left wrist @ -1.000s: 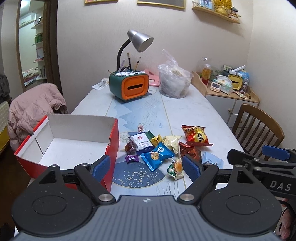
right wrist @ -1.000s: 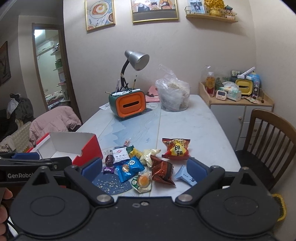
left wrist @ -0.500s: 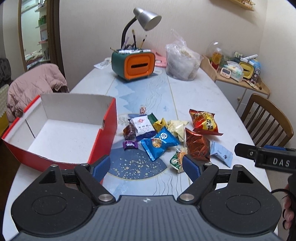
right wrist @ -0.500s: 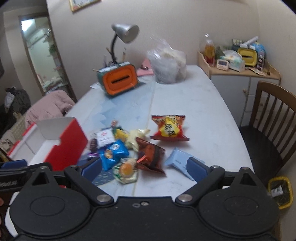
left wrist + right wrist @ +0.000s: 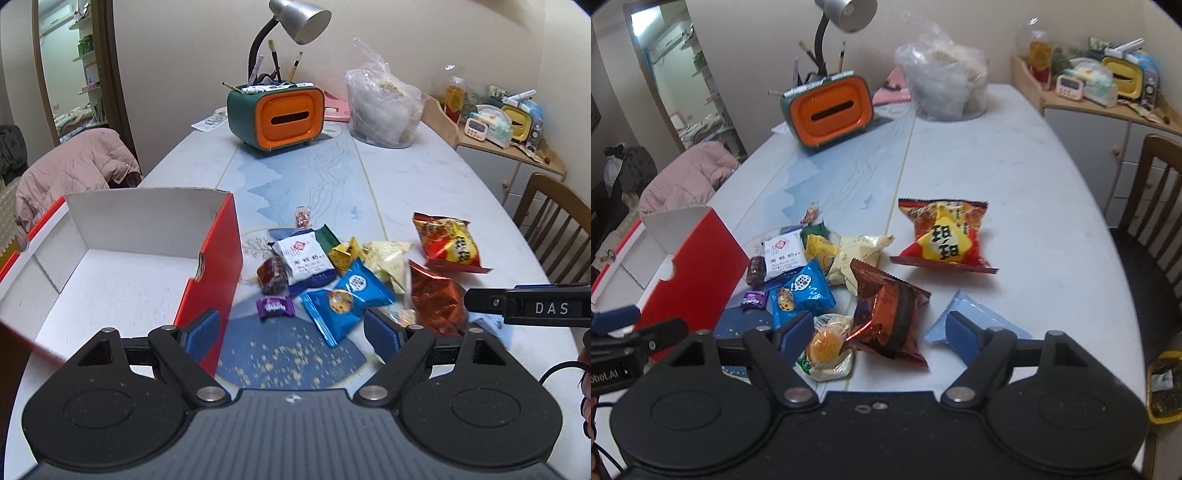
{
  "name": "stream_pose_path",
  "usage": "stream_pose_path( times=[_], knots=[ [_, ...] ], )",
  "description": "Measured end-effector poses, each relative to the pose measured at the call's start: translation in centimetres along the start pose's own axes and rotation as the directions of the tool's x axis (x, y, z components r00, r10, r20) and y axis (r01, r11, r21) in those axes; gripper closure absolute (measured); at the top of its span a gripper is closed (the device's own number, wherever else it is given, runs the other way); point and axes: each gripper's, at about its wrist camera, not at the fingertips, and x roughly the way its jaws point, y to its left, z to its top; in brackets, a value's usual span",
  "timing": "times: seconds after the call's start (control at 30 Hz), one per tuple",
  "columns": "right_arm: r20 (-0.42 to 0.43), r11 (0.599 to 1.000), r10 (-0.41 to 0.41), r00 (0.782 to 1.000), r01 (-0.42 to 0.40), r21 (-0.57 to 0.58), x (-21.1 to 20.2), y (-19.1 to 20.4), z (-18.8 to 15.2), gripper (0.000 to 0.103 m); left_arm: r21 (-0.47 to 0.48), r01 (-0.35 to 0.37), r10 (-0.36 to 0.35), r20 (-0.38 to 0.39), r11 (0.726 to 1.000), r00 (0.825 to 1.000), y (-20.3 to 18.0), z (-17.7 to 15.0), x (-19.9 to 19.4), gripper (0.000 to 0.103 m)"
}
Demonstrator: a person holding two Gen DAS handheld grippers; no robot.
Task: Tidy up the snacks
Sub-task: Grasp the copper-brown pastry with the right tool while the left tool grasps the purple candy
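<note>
The right tool (image 5: 873,334) stands over the near edge of the snack pile with its jaws parted and closing. The pads press on nothing. Between and just beyond its fingers lie the copper-brown foil packet (image 5: 888,317) and the clear-wrapped yellow cake (image 5: 825,347). The pale blue packet (image 5: 975,321) lies behind its right finger. Farther ahead sits the red-and-yellow chip bag (image 5: 943,234).

The left tool (image 5: 293,332) is released, jaws wide, grasping nothing. Ahead of its gap, on the worktop (image 5: 424,177), lie the purple candy (image 5: 275,306) and the blue cookie packet (image 5: 345,297). Beyond them are the white packet (image 5: 304,258) and the dark brown sweet (image 5: 271,275). Whether either tool touches the worktop cannot be told.

The red box (image 5: 218,266), white inside and holding no snacks, stands just left of the left tool's left finger. All snacks lie loose on the worktop, to the right of the box.
</note>
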Motion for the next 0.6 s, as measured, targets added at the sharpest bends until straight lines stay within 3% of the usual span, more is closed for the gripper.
stream_pose_path(
  times=[0.3,0.47,0.6],
  knots=[
    [-0.079,0.998,0.017,0.997,-0.012,0.055,4.9,-1.2,1.5,0.044,-0.002,-0.037,0.037,-0.001,0.999,0.999,-0.2,1.3,4.4,0.018],
    [-0.107,0.997,0.035,0.994,-0.028,0.066,6.3,-1.5,1.9,0.049,-0.033,-0.045,0.045,-0.014,0.998,0.999,0.1,2.0,6.7,0.018],
    [-0.124,0.996,0.053,0.991,-0.043,0.081,6.7,-1.8,2.0,0.054,-0.047,-0.049,0.048,-0.033,0.998,0.998,0.1,1.7,8.0,0.026]
  ],
)
